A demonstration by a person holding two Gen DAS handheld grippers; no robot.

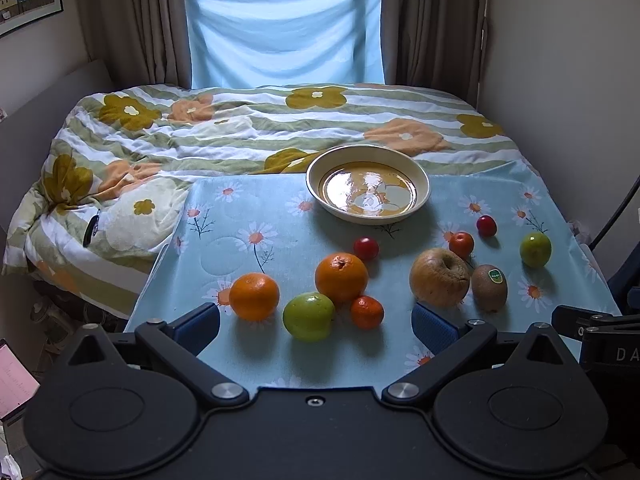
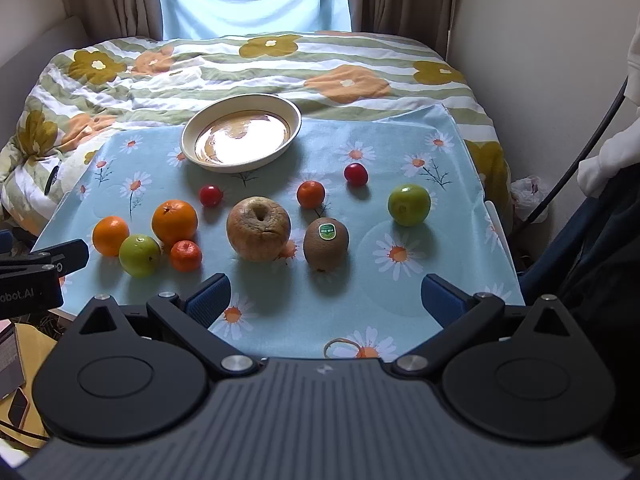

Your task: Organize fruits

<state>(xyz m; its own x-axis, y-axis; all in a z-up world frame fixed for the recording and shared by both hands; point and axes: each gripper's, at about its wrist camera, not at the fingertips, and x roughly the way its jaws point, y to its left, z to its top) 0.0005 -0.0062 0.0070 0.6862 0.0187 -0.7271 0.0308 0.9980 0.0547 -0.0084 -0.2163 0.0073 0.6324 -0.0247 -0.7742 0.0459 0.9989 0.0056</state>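
Ten fruits lie loose on the daisy cloth (image 2: 400, 152) before the empty bowl (image 2: 188, 136) — oranges at left, wrinkled apple (image 2: 258, 229) and kiwi (image 2: 326, 243) centre. Left gripper (image 1: 316, 326) and right gripper (image 2: 326, 300) — both spread wide, holding nothing.

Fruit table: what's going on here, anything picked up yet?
Nothing yet. Both grippers hover open at the near edge of the table, the left gripper in front of the oranges and green apple, the right gripper in front of the brown apple and kiwi. All the fruit lies loose on the daisy cloth. The bowl at the far side holds no fruit.
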